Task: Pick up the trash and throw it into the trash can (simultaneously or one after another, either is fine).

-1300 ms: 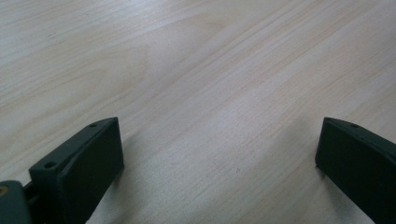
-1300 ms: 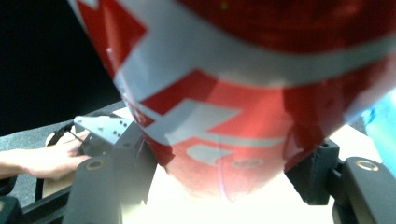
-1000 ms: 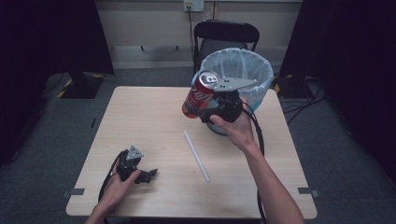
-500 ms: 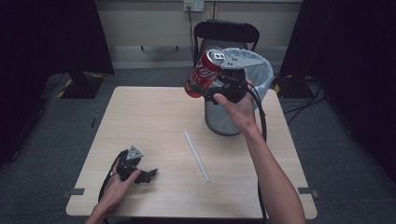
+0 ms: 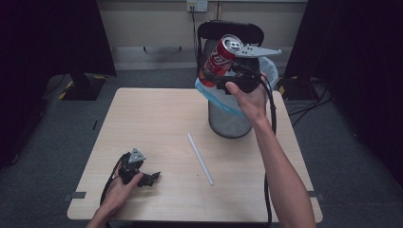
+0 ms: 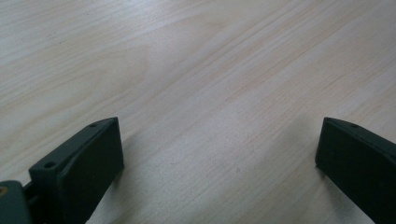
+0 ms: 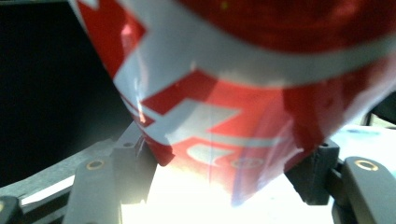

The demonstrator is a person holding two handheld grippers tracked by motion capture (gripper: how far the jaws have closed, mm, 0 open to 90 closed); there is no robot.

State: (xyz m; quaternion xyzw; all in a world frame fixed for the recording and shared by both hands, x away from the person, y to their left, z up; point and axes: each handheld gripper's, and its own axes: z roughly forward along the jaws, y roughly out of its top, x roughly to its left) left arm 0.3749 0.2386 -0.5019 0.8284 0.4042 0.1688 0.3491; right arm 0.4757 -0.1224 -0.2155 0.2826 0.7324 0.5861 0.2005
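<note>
A red and white drink can [image 5: 219, 59] is held tilted in the air, its silver top up and to the right, with my right gripper [image 5: 223, 76] shut on it above the near-left rim of the bin [image 5: 235, 114]. In the right gripper view the can [image 7: 243, 88] sits between both black jaws, which press its sides. My left gripper [image 5: 151, 178] rests on the wooden table [image 5: 157, 118] near its front left corner. Its jaws stand wide apart over bare wood [image 6: 210, 93], with nothing between them.
The bin is a grey mesh one with a pale blue liner, standing on the table's far right part. A white straw [image 5: 200, 158] lies on the table between the two hands. A black chair [image 5: 209, 31] stands behind the table. Dark curtains flank the room.
My right hand has lifted the can up and away from the table, from in front of the bin to above its rim. The left gripper has stayed where it was.
</note>
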